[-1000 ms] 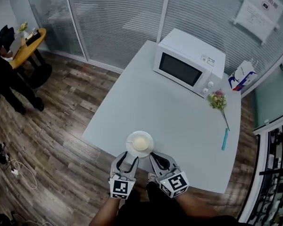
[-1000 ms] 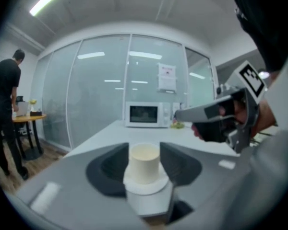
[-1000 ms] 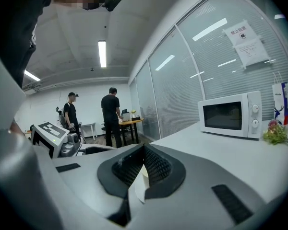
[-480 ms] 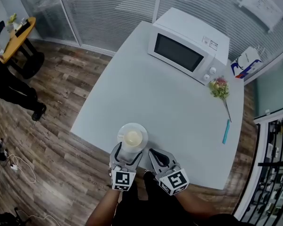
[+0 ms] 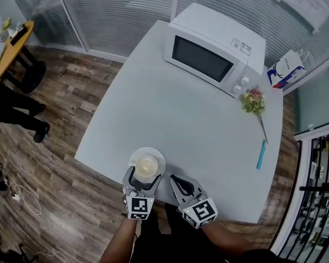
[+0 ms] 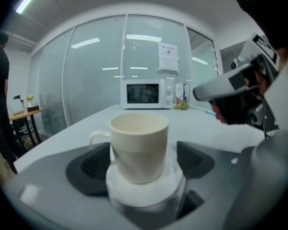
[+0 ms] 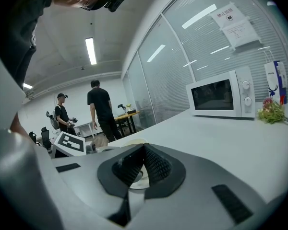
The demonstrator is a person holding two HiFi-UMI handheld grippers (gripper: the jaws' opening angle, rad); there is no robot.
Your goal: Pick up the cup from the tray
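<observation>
A cream cup [image 5: 146,166] with a handle stands on a white saucer-like tray [image 5: 136,156] at the near edge of the grey table [image 5: 170,119]. My left gripper [image 5: 144,176] straddles the cup and its jaws are opening. In the left gripper view the cup [image 6: 138,145] stands on the tray [image 6: 145,196] between the two dark pads [image 6: 92,165] of the left gripper [image 6: 144,162], with a small gap on each side. My right gripper [image 5: 173,178] is just right of the tray, shut with nothing in it; in its own view the right gripper [image 7: 143,150] has its pads pressed together.
A white microwave [image 5: 211,56] stands at the table's far side. A flower sprig [image 5: 253,101] and a blue pen [image 5: 260,159] lie at the right. A blue-and-white bag [image 5: 285,70] is behind the microwave. Two people [image 7: 100,109] stand by a round wooden table [image 5: 13,40] at the left.
My left gripper has moved forward from behind the tray to either side of the cup, and its jaws have spread wider. The right gripper stays shut beside it.
</observation>
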